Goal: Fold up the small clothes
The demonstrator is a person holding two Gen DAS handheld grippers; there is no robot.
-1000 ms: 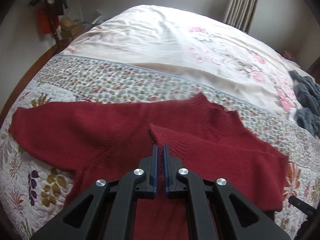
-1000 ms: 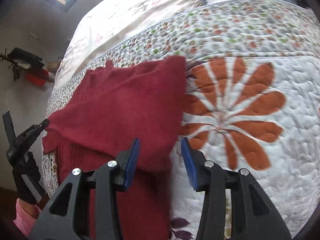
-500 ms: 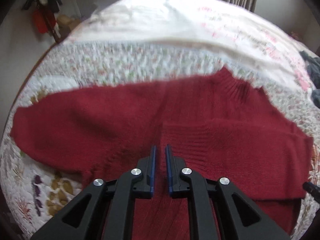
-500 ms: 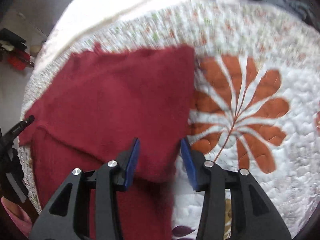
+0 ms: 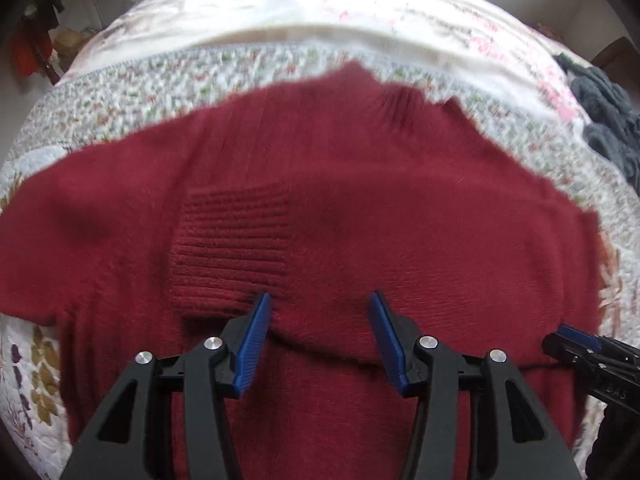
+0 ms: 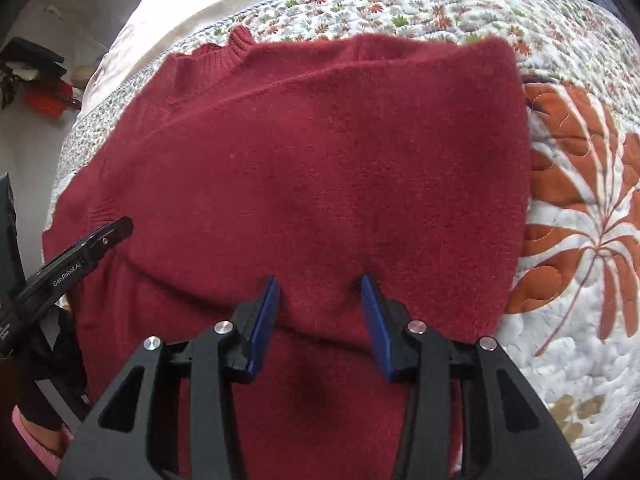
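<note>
A dark red knitted sweater [image 5: 360, 200] lies flat on the quilted bed. Its right sleeve is folded across the chest, and the ribbed cuff [image 5: 232, 248] rests near the middle. My left gripper [image 5: 320, 312] is open just above the folded sleeve, holding nothing. The same sweater [image 6: 320, 160] fills the right wrist view, where my right gripper [image 6: 320, 296] is open over the sleeve's lower edge. The right gripper's tip [image 5: 568, 340] shows at the right of the left wrist view. The left gripper's tip [image 6: 104, 236] shows at the left of the right wrist view.
The quilt [image 6: 580, 220] carries orange leaf prints to the right of the sweater. A dark grey knit garment [image 5: 604, 120] lies at the bed's far right. A floral cream blanket [image 5: 320, 12] covers the far half. A gloved hand [image 6: 44, 380] holds the left gripper.
My left gripper has opened and let go of the sleeve cuff, which now lies flat on the chest. Both grippers have come closer to the sweater. The right one stays open.
</note>
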